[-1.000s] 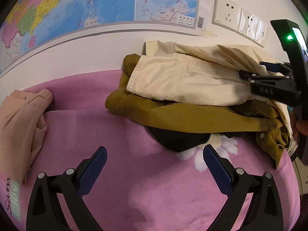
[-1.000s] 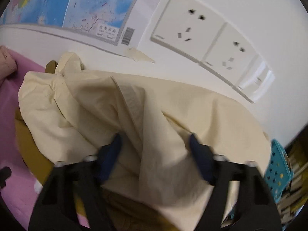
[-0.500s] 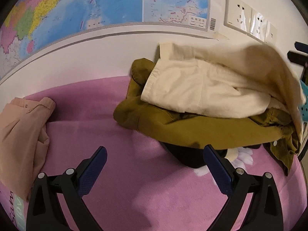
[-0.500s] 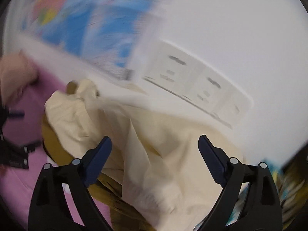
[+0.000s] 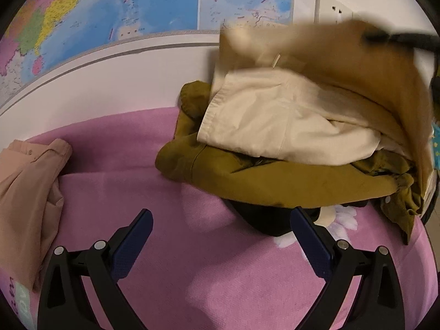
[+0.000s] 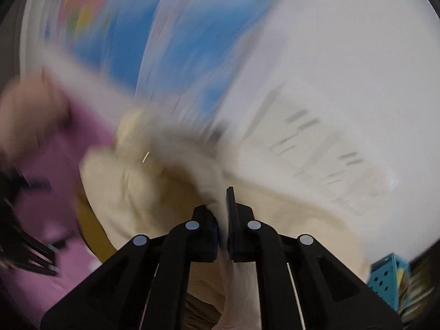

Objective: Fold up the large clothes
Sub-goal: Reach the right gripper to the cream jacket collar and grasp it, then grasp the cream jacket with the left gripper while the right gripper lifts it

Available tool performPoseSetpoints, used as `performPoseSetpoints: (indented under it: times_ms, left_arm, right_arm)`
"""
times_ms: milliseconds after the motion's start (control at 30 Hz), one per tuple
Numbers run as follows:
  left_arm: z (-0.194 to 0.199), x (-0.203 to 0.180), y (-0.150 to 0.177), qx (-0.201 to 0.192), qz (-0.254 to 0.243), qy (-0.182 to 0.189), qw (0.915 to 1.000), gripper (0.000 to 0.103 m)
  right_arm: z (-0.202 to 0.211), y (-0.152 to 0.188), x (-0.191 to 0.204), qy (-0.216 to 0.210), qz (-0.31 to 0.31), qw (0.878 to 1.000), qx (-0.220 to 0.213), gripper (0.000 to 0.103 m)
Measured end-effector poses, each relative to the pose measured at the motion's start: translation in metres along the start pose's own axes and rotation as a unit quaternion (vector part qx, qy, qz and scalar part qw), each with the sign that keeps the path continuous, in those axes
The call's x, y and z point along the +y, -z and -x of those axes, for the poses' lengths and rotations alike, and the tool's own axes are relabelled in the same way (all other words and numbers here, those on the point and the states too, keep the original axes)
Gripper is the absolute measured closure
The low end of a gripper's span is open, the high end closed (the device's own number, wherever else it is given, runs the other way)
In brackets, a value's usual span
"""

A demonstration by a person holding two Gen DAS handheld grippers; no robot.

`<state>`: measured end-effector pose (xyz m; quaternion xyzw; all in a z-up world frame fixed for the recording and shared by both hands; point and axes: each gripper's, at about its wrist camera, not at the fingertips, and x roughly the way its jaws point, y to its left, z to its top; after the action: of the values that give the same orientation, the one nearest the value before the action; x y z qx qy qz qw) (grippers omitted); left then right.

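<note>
A cream garment (image 5: pixel 277 126) tops a pile against the wall, over an olive-brown garment (image 5: pixel 261 178) and a dark one (image 5: pixel 264 220). My right gripper (image 6: pixel 223 206) is shut on a fold of the cream garment (image 6: pixel 132 192), whose upper edge is lifted; that view is badly blurred. In the left wrist view the right gripper (image 5: pixel 396 38) shows as a dark blur at the top right, with the raised flap hanging below it. Low over the pink bedspread (image 5: pixel 192 247), my left gripper (image 5: pixel 220 236) stands open with nothing between its fingers, just in front of the pile.
A folded peach garment (image 5: pixel 24 192) lies at the left on the bedspread. A world map (image 5: pixel 123 8) and wall sockets (image 5: pixel 332 8) are on the white wall behind. A turquoise perforated box (image 6: pixel 387 277) sits at the far right.
My right gripper went from open over the cream garment to shut on a fold of it and rose, lifting the garment's upper edge. The left gripper stayed where it was.
</note>
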<state>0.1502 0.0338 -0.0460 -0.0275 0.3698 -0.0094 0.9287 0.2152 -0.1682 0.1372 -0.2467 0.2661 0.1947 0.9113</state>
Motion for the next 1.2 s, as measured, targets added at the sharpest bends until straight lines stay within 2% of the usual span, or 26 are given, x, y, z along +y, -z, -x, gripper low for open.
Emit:
performPoseSetpoints:
  times_ms: [100, 133, 200, 367, 467, 533, 633, 667, 700, 733, 767, 800, 833, 867, 900, 967, 1067, 1200]
  left_arm:
    - [0.005, 0.002, -0.005, -0.019, 0.002, 0.044, 0.9988, 0.006]
    - [0.009, 0.001, -0.008, -0.033, 0.0, 0.07, 0.997, 0.007]
    - [0.016, -0.002, -0.013, -0.054, -0.003, 0.095, 0.994, 0.007]
    - [0.028, -0.024, -0.027, -0.095, -0.041, 0.187, 0.9768, 0.007]
    - [0.032, -0.052, -0.024, -0.102, -0.063, 0.25, 0.9609, 0.007]
    - [0.034, -0.073, -0.021, -0.126, -0.097, 0.237, 0.9585, 0.006]
    - [0.02, -0.082, -0.034, -0.134, -0.097, 0.211, 0.9635, 0.007]
    - [0.01, -0.078, -0.047, -0.129, -0.08, 0.203, 0.9674, 0.012]
    - [0.003, -0.073, -0.056, -0.126, -0.072, 0.207, 0.9677, 0.022]
    - [-0.001, -0.07, -0.065, -0.123, -0.063, 0.219, 0.9658, 0.027]
    - [-0.002, -0.067, -0.076, -0.123, -0.058, 0.235, 0.9624, 0.047]
    - [-0.003, -0.067, -0.087, -0.119, -0.056, 0.246, 0.9602, 0.084]
    - [-0.002, -0.069, -0.097, -0.108, -0.052, 0.259, 0.9585, 0.097]
    - [0.002, -0.07, -0.107, -0.105, -0.047, 0.272, 0.9554, 0.099]
    - [0.015, -0.072, -0.118, -0.128, -0.042, 0.273, 0.9523, 0.099]
    - [0.033, -0.078, -0.132, -0.143, -0.048, 0.279, 0.9484, 0.1]
    - [0.09, -0.086, -0.155, -0.195, -0.061, 0.296, 0.933, 0.1]
    - [0.159, -0.087, -0.169, -0.242, -0.075, 0.305, 0.9183, 0.101]
  right_arm:
    - [0.07, -0.017, -0.047, 0.012, -0.062, 0.996, -0.067, 0.098]
    - [0.093, -0.021, -0.061, 0.014, -0.079, 0.993, -0.084, 0.098]
    - [0.12, -0.023, -0.081, 0.021, -0.101, 0.99, -0.097, 0.098]
    - [0.168, -0.01, -0.112, 0.027, -0.134, 0.984, -0.116, 0.098]
    - [0.181, -0.007, -0.118, 0.026, -0.142, 0.982, -0.12, 0.099]
    - [0.181, -0.004, -0.115, 0.022, -0.147, 0.981, -0.125, 0.099]
    - [0.188, 0.0, -0.122, 0.018, -0.157, 0.978, -0.133, 0.099]
    - [0.191, 0.003, -0.124, 0.019, -0.162, 0.977, -0.137, 0.099]
    - [0.193, 0.005, -0.125, 0.021, -0.163, 0.976, -0.14, 0.099]
    - [0.195, 0.006, -0.127, 0.022, -0.164, 0.976, -0.141, 0.099]
    - [0.2, 0.01, -0.132, 0.026, -0.171, 0.974, -0.143, 0.099]
    - [0.204, 0.011, -0.135, 0.029, -0.174, 0.974, -0.145, 0.099]
    - [0.211, 0.013, -0.14, 0.034, -0.179, 0.972, -0.147, 0.099]
    - [0.215, 0.014, -0.143, 0.04, -0.183, 0.971, -0.149, 0.099]
    - [0.228, 0.015, -0.149, 0.054, -0.186, 0.969, -0.155, 0.099]
    - [0.249, 0.017, -0.156, 0.064, -0.191, 0.965, -0.167, 0.099]
    - [0.299, 0.02, -0.166, 0.091, -0.195, 0.958, -0.19, 0.099]
    - [0.373, 0.029, -0.172, 0.103, -0.205, 0.942, -0.245, 0.099]
